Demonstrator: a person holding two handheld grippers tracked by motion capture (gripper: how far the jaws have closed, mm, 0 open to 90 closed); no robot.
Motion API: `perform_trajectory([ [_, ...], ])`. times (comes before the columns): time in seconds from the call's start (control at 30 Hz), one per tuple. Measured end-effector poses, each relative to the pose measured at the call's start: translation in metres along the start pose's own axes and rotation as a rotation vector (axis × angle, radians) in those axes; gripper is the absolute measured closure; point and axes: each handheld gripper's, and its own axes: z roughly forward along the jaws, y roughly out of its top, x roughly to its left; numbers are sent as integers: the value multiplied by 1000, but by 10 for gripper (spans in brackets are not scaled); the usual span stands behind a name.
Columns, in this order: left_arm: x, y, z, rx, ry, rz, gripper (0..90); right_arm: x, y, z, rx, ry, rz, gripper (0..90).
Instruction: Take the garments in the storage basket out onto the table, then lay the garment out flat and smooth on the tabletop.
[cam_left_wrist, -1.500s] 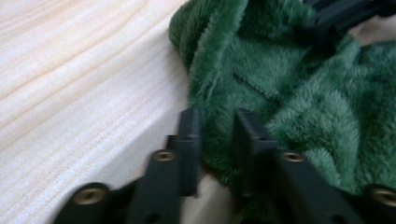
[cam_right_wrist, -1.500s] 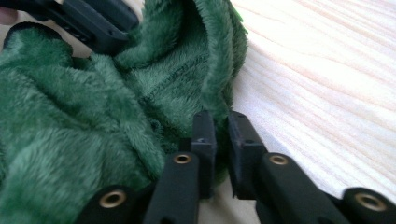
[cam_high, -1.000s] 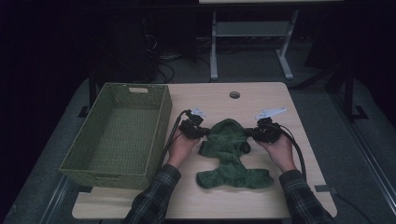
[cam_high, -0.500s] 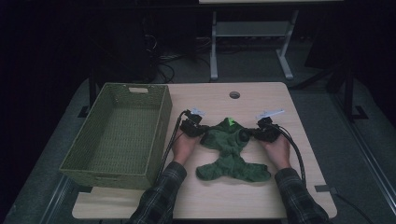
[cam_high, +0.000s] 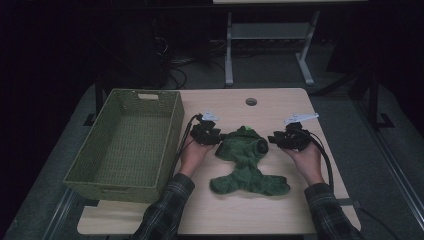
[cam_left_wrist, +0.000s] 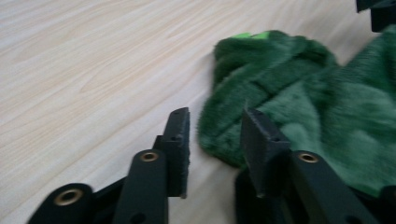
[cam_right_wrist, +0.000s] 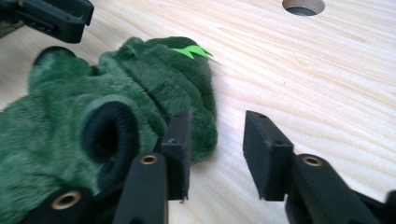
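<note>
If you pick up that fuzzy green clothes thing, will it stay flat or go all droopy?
Probably droopy: the green garment already lies bunched and wrinkled on the table. It looks soft and plushy, so likely light. Its fuzzy pile should give the fingers grip rather than slip.

Your left claw (cam_high: 218, 138) and right claw (cam_high: 271, 139) were clamped on the two sides of the green fleece garment (cam_high: 247, 162) a second ago; their jaws have just been opening, and now both stand parted with no fleece pressed between the pads. The garment's upper part, which you had spread wide, has been pushed inward and lies bunched into folds between your claws. Its lower part has narrowed at the waist, and the hem lies flared on the desk (cam_high: 280, 107).
</note>
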Motion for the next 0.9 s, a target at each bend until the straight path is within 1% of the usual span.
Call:
perform_trajectory([
  [0.1,-8,0,-8,-2,-15,26,550,3,-1,-5,15,8,-3,555],
  [0.13,-11,-1,-9,-3,-21,26,530,6,-2,-7,13,9,4,542],
  [0.2,-17,-1,-14,10,-33,41,494,9,-4,-10,14,6,-7,511],
  [0.23,-19,-2,-16,17,-39,43,471,10,-5,-11,25,6,-8,494],
  [0.33,-23,-6,-23,17,-58,41,421,14,-8,-12,36,16,-6,464],
  [0.4,-27,-11,-29,15,-68,40,405,16,-10,-13,45,15,-3,447],
  [0.43,-28,-13,-30,11,-70,38,395,17,-12,-15,38,15,-5,446],
  [0.47,-30,-17,-33,19,-72,44,382,18,-13,-16,36,11,-18,443],
  [0.5,-32,-20,-35,17,-75,41,371,19,-15,-17,36,12,-9,435],
  [0.53,-33,-22,-36,17,-76,42,368,20,-17,-17,31,12,-10,430],
  [0.6,-37,-28,-41,19,-69,56,346,22,-19,-18,32,12,-9,418],
  [0.67,-40,-33,-46,18,-67,57,318,24,-19,-21,41,6,-20,406],
  [0.8,-48,-46,-55,22,-71,67,261,28,-19,-26,26,19,-21,387],
  [0.83,-50,-49,-56,20,-74,65,244,30,-18,-28,34,16,-25,383],
  [0.9,-54,-54,-60,25,-77,70,220,33,-20,-29,22,17,-37,381],
])
